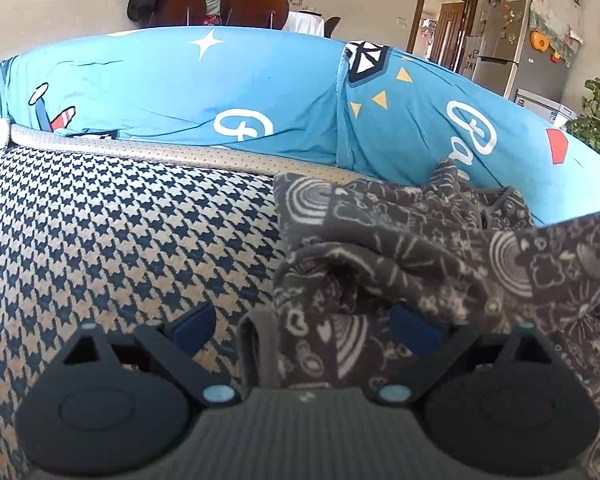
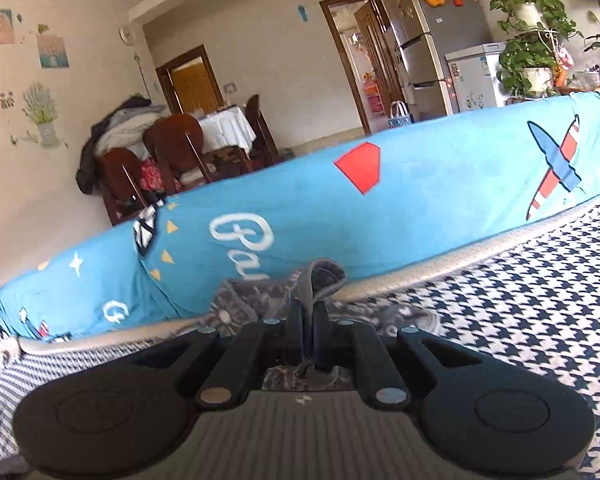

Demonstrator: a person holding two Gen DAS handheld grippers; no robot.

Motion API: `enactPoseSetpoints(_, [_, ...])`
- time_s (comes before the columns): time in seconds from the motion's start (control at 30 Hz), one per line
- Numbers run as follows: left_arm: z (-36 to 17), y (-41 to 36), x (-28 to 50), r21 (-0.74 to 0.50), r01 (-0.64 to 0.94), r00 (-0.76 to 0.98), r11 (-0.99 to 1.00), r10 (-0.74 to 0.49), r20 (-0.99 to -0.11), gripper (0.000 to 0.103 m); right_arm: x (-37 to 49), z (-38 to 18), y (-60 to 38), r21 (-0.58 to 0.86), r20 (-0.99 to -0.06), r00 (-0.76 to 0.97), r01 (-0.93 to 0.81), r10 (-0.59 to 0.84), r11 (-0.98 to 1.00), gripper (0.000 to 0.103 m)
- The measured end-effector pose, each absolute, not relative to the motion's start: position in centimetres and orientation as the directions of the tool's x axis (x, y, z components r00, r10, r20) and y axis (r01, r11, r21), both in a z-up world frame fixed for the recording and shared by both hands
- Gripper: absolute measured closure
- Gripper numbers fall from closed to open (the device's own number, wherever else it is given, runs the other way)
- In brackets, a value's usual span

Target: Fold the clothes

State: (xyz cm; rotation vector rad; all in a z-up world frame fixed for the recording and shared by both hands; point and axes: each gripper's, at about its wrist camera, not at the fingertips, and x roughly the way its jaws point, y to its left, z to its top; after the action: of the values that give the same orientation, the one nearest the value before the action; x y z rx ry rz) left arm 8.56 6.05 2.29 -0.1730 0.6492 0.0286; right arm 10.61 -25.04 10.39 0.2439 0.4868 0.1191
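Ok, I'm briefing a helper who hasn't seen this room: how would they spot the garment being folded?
Find the houndstooth seat below the blue cartoon-print backrest cover. Against that cover lies the crumpled dark grey garment, the only cloth there with white doodles and spirals, one edge pinched in the right gripper.

The dark grey, white-doodled fleece garment (image 1: 384, 248) ahead of the matt black plastic left gripper (image 1: 306, 330) is looking soft and napped, lying on a coarse houndstooth woven seat cover (image 1: 120, 232) backed by smooth blue printed cotton (image 1: 220, 88).

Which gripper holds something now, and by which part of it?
The right gripper pinches a plain grey hem of the dark grey patterned fleece garment. The left gripper is open, holding nothing.
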Motion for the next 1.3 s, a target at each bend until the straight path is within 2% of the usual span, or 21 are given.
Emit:
enactPoseSetpoints(0.17, [2.1, 4.9, 10.1, -0.104, -0.071, 0.790, 0.992, -0.008, -0.614, 0.003, 10.7, 8.8, -26.2, 0.247, -0.499, 0.852, -0.037, 0.160, 0.968, 0.095])
enactPoseSetpoints(0.37, [1.3, 5.7, 11.3, -0.122, -0.141, 0.770, 0.982, 0.031, -0.637, 0.003, 10.6, 8.9, -26.4, 0.243, -0.496, 0.854, -0.037, 0.157, 0.969, 0.095])
enactPoseSetpoints(0.53, [0.9, 5.8, 11.7, -0.143, -0.131, 0.760, 0.981, 0.007, -0.650, 0.003, 10.9, 8.7, -26.6, 0.270, -0.506, 0.848, -0.018, 0.157, 0.963, 0.095])
enactPoseSetpoints(0.6, [0.9, 5.5, 11.8, -0.129, -0.108, 0.751, 0.986, -0.004, -0.660, 0.003, 10.8, 8.9, -26.8, 0.282, -0.501, 0.851, -0.014, 0.159, 0.959, 0.095])
enactPoseSetpoints(0.7, [1.3, 5.5, 11.3, -0.100, -0.143, 0.762, 0.985, 0.045, -0.646, 0.003, 10.7, 9.2, -27.0, 0.274, -0.499, 0.853, -0.010, 0.151, 0.962, 0.095])
enactPoseSetpoints(0.83, [2.5, 6.5, 10.6, -0.127, -0.191, 0.801, 0.973, 0.080, -0.593, 0.003, 10.9, 9.0, -27.0, 0.244, -0.547, 0.827, 0.008, 0.131, 0.970, 0.095])
enactPoseSetpoints(0.9, [3.2, 7.1, 10.4, -0.154, -0.202, 0.819, 0.967, 0.080, -0.568, 0.000, 11.2, 8.5, -26.8, 0.219, -0.584, 0.803, 0.009, 0.123, 0.976, 0.095])
enactPoseSetpoints(1.13, [1.4, 7.8, 11.6, -0.124, -0.253, 0.762, 0.959, 0.119, -0.637, 0.000, 11.8, 6.5, -27.0, 0.162, -0.697, 0.714, 0.059, 0.072, 0.985, 0.094])
enactPoseSetpoints(1.3, [1.0, 8.2, 11.1, -0.093, -0.293, 0.738, 0.952, 0.163, -0.655, 0.000, 11.4, 7.2, -27.8, 0.132, -0.672, 0.740, 0.130, -0.008, 0.983, 0.078])
